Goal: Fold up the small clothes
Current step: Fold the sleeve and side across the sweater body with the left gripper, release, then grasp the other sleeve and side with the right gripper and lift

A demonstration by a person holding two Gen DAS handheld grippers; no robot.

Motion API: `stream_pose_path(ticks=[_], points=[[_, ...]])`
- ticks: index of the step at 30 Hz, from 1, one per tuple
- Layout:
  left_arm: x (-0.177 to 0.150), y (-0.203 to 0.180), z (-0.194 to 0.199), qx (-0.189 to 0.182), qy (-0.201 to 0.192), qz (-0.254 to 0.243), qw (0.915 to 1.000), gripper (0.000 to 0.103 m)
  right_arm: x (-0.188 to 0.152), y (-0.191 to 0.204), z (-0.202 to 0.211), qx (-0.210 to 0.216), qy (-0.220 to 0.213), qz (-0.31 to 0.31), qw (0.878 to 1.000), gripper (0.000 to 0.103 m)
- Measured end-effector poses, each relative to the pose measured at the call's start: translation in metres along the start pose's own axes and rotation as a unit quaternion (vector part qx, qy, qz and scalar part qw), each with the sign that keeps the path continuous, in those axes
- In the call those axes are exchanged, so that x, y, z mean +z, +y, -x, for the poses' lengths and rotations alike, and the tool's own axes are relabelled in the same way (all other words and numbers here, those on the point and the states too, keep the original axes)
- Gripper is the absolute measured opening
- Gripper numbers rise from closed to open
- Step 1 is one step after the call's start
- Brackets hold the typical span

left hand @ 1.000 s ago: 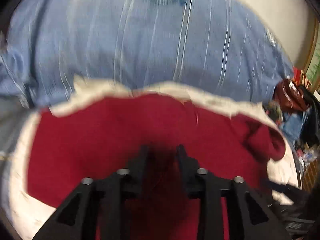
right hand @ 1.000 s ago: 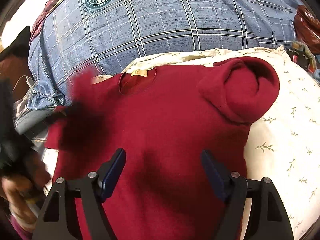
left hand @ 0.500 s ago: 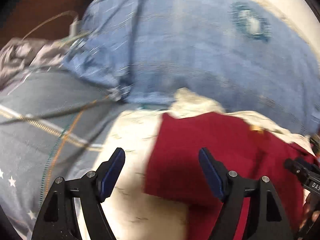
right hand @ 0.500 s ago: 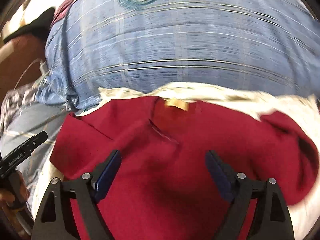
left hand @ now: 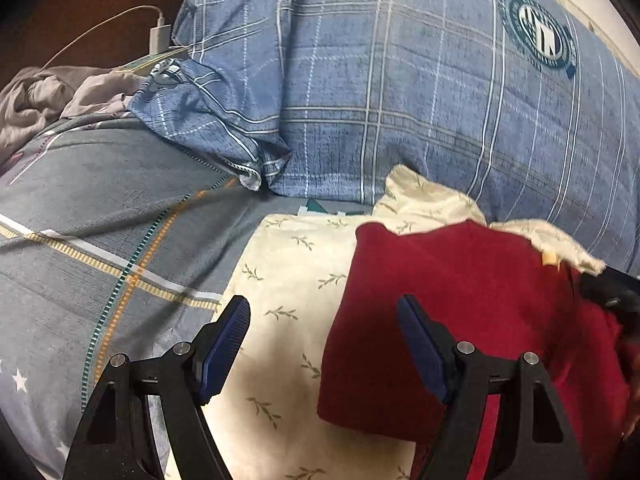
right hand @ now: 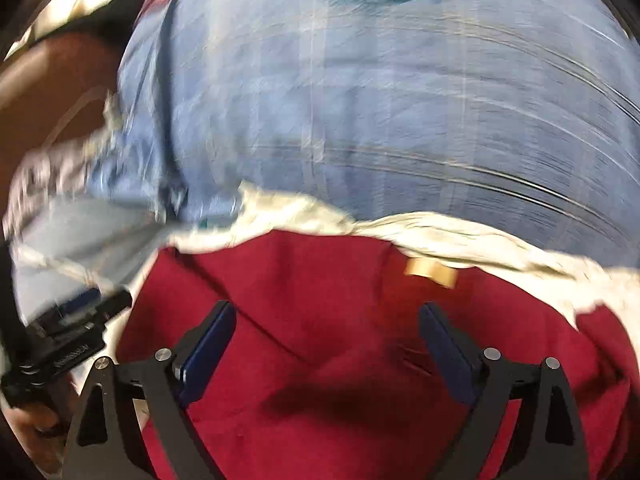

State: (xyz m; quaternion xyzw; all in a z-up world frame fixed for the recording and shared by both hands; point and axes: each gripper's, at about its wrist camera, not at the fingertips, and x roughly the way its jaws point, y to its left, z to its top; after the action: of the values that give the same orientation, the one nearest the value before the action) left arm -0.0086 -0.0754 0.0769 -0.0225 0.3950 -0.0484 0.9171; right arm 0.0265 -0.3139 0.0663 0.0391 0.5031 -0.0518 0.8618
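Note:
A dark red small sweater [left hand: 460, 304] lies flat on a cream leaf-print cloth [left hand: 288, 280], its left side folded in with a straight edge. My left gripper [left hand: 324, 340] is open and empty, hovering over the cloth at the sweater's left folded edge. In the blurred right wrist view the sweater [right hand: 340, 340] fills the lower half, with a tan neck label [right hand: 432, 270] near its collar. My right gripper [right hand: 326, 344] is open and empty just above the sweater's chest. The left gripper's body [right hand: 68, 344] shows at the left edge there.
A large blue plaid pillow [left hand: 400, 80] with a round badge lies behind the cloth. A grey striped duvet [left hand: 100, 220] is on the left. A white charger and cable [left hand: 158, 36] sit at the back left near crumpled grey fabric [left hand: 44, 96].
My left gripper let go of the sweater, opened and swung left over the cloth. The sweater's left side now lies folded in. My right gripper moved forward toward the collar.

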Motion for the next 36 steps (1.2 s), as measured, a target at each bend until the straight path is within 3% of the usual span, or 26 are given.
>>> stream_pose_path(ticks=[2, 5, 9, 11, 13, 17, 19, 20, 21, 23, 25, 26, 30, 32, 36], points=[[0.001, 0.000, -0.001, 0.003, 0.002, 0.000, 1.0000, 0.075, -0.009, 0.002, -0.006, -0.037, 0.034, 0.025, 0.998, 0.082], [0.004, 0.003, 0.003, 0.000, -0.003, 0.006, 1.0000, 0.075, -0.044, -0.016, 0.019, -0.063, 0.053, 0.056, 0.995, 0.083], [0.008, 0.008, 0.008, -0.002, -0.010, 0.019, 0.9998, 0.075, -0.088, -0.062, 0.068, -0.046, 0.055, 0.005, 0.997, 0.083], [0.008, 0.008, 0.010, -0.003, -0.013, 0.022, 0.9997, 0.075, -0.093, -0.084, 0.090, -0.042, 0.020, -0.040, 0.998, 0.086], [0.006, 0.007, 0.009, -0.002, -0.012, 0.022, 0.9997, 0.075, -0.091, -0.095, 0.095, -0.038, -0.006, -0.069, 0.997, 0.092], [0.002, 0.011, 0.007, 0.002, -0.003, 0.031, 0.9995, 0.075, -0.080, -0.092, 0.067, -0.013, 0.006, -0.076, 0.997, 0.092], [0.004, 0.014, 0.007, 0.007, -0.006, 0.035, 0.9993, 0.075, -0.079, -0.082, 0.055, -0.011, 0.010, -0.056, 0.998, 0.087], [0.005, 0.016, 0.006, 0.013, -0.008, 0.038, 0.9992, 0.075, -0.078, -0.075, 0.045, -0.021, 0.017, -0.039, 0.999, 0.073], [0.006, 0.017, 0.005, 0.015, -0.008, 0.041, 0.9990, 0.075, -0.080, -0.069, 0.037, -0.030, 0.029, -0.028, 0.999, 0.052], [0.006, 0.020, 0.002, 0.017, -0.004, 0.046, 0.9988, 0.075, -0.085, -0.063, 0.024, -0.027, 0.042, -0.025, 0.998, 0.039], [0.007, 0.021, -0.001, 0.017, 0.000, 0.049, 0.9986, 0.075, -0.087, -0.056, 0.029, -0.035, 0.022, 0.001, 0.999, 0.030], [0.008, 0.021, -0.001, 0.017, 0.000, 0.049, 0.9986, 0.075, -0.086, -0.054, 0.030, -0.032, 0.024, 0.013, 0.999, 0.011], [0.009, 0.018, 0.001, 0.016, -0.008, 0.045, 0.9988, 0.075, -0.068, -0.061, 0.061, -0.065, -0.031, 0.026, 0.997, 0.010], [0.008, 0.017, 0.002, 0.014, -0.010, 0.041, 0.9990, 0.075, -0.054, -0.081, 0.077, -0.105, -0.056, 0.003, 0.993, 0.011], [0.007, 0.010, -0.001, 0.011, -0.009, 0.033, 0.9994, 0.075, -0.050, -0.122, 0.063, -0.182, -0.029, -0.037, 0.982, 0.011]])
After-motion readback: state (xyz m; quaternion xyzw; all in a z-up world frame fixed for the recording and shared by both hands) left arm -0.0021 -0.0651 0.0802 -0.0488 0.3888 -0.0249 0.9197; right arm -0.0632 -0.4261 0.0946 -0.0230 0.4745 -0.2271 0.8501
